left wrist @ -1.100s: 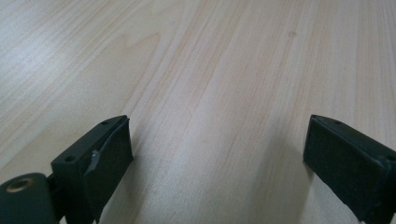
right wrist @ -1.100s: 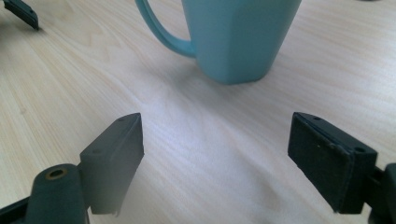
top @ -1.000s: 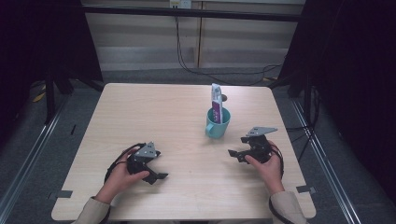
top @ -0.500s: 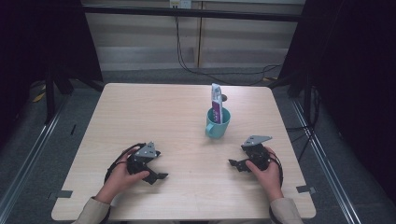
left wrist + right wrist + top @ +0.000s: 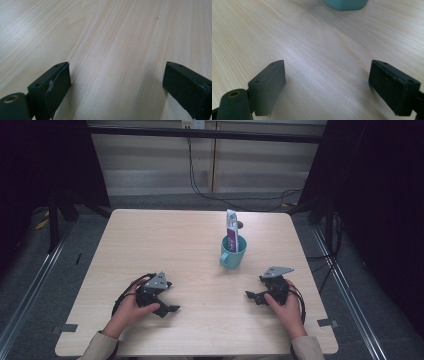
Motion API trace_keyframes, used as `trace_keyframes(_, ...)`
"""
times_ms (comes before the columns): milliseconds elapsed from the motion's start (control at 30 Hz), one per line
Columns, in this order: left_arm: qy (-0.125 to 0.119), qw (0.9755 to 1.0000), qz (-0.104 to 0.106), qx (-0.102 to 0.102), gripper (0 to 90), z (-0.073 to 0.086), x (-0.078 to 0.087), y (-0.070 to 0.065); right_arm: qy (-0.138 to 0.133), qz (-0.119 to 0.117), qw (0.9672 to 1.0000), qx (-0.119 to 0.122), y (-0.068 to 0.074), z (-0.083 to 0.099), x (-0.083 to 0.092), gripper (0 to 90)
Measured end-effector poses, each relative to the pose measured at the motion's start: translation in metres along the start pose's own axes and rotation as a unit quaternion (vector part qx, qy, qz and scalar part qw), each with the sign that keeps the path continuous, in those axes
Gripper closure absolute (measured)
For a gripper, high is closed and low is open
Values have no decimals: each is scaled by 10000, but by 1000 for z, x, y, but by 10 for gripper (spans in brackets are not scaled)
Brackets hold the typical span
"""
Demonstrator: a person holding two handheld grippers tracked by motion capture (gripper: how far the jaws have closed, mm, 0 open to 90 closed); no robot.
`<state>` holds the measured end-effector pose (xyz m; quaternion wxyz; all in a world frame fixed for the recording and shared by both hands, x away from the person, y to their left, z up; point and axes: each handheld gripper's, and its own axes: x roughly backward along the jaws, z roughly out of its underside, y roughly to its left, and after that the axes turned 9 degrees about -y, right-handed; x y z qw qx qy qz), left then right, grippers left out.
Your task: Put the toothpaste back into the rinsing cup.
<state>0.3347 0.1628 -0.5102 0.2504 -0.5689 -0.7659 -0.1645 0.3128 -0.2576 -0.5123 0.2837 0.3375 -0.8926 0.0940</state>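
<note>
The right gripper (image 5: 256, 296) had come back toward the person's edge of the tabletop (image 5: 165, 240) and down: 1 second earlier it was held up near the teal cup (image 5: 233, 252), and now it rested low on the wood, well short of the cup. Its jaws had just been opening, and in the right gripper view they stood wide apart with nothing between them but bare wood; the cup's base (image 5: 345, 4) showed ahead at the top edge.

The left gripper (image 5: 167, 307) had not shifted. It lay on the near left of the tabletop, jaws likewise spread wide over bare grain and holding nothing.

The cup stood right of the tabletop's middle with a white and purple tube (image 5: 231, 231) standing upright in it, leaning a little against the rim. Neither gripper touched cup or tube.

To my eye the work looked finished: the tube sat in the cup, both grippers were empty and parked near the person, and the withdrawal read as a return to rest rather than a fresh reach.
</note>
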Motion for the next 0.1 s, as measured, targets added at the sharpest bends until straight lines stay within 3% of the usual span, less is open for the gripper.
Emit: trace_keyframes(100, 1, 10000, 3, 0, 76, 0, 0, 0, 4, -4, 10000, 2, 0, 0, 0, 133)
